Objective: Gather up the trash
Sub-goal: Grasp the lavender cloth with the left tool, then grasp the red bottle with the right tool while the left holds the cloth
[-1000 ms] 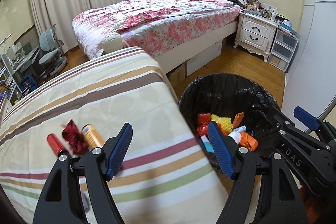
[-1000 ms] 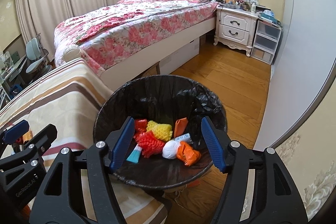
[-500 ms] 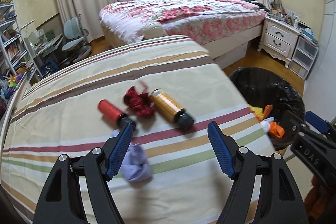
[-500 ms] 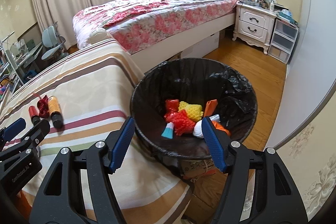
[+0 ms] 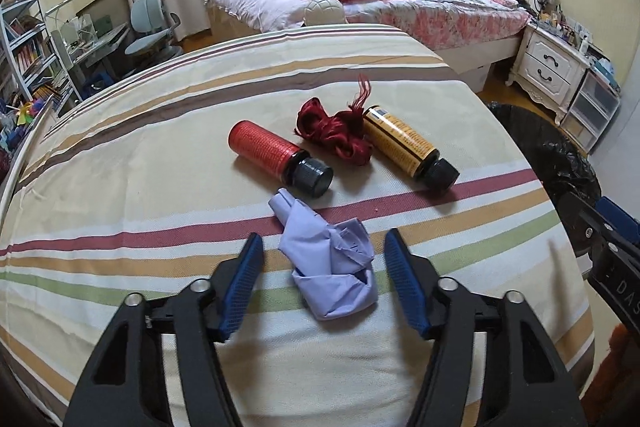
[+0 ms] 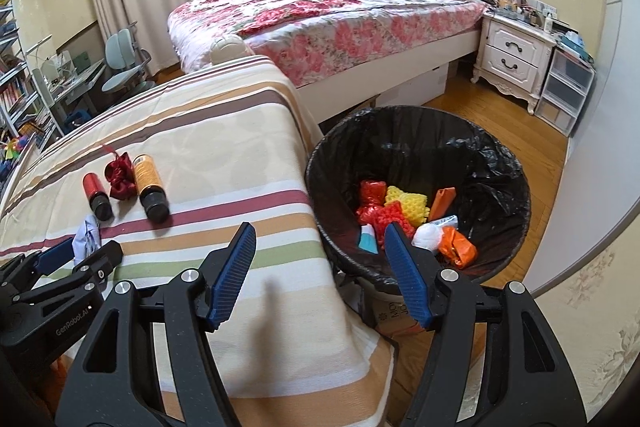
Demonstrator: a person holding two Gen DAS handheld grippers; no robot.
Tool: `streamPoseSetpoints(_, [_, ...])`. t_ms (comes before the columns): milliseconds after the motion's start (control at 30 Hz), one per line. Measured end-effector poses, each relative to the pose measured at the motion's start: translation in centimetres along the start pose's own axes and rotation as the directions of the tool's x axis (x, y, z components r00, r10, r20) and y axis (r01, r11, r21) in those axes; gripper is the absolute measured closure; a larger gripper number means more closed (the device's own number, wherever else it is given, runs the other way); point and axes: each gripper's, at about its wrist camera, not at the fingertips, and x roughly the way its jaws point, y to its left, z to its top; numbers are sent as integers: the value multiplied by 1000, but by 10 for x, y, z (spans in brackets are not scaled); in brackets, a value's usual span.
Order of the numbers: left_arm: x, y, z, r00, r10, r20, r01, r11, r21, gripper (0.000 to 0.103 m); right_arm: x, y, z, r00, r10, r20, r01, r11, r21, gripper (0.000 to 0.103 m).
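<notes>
**Op:** Striped table (image 5: 160,155) fills my left view, and the black-lined bin (image 6: 500,163) sits just off its right edge, already holding red, yellow and orange scraps. I judge the bin placement to be the first risk: its rim stands lower than the tabletop, so anything I let go of early lands on the floor between them.

**Obs:** And the tools?

**Op:** Left gripper (image 5: 324,283) has its jaws wide apart, straddling the crumpled lilac wad (image 5: 332,267); nothing is held. Right gripper (image 6: 320,271) is also spread and empty, hanging over the table's edge beside the bin.

**Obs:** What goes wrong on the wad?

**Op:** It's soft and loosely folded. If I close on one flap only, it may unfurl and slip out on the way to the bin. It also lies on cloth, so pads set too low could pinch the tablecloth with it.

**Obs:** The smaller stuff?

**Op:** Red bottle (image 5: 276,155) and amber bottle (image 5: 408,147) lie on their sides just beyond the wad, with the red ribbon tangle (image 5: 332,131) between them. A nudge could roll either bottle. The ribbon touches the amber one and might drag it.
</notes>
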Motion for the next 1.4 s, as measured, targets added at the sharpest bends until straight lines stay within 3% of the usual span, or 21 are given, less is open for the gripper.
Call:
streamPoseSetpoints(100, [-5, 4, -4, 1000, -5, 14, 5, 1000, 17, 58, 3, 7, 0, 1000, 11, -8, -11, 1000, -11, 38])
streamPoseSetpoints(367, [-8, 25, -8, 1000, -13, 18, 13, 1000, -4, 59, 5, 31, -1, 999, 42, -14, -43, 997, -59, 38])
streamPoseSetpoints(733, [-11, 78, -15, 997, 71, 23, -69, 995, -67, 59, 2, 80, -3, 991, 128, -34, -132, 980, -152, 38])
streamPoseSetpoints(933, [-13, 107, -19, 995, 102, 16, -100, 990, -97, 59, 4, 116, -5, 975, 207, -76, -219, 951, -216, 38])
streamPoseSetpoints(1100, [-13, 129, -19, 992, 124, 14, -122, 985, -121, 59, 14, 144, -6, 958, 251, -136, -278, 928, -249, 45])
streamPoseSetpoints(1400, [-8, 154, -15, 991, 131, 7, -128, 980, -151, 59, 26, 172, -1, 956, 242, -166, -283, 909, -305, 48])
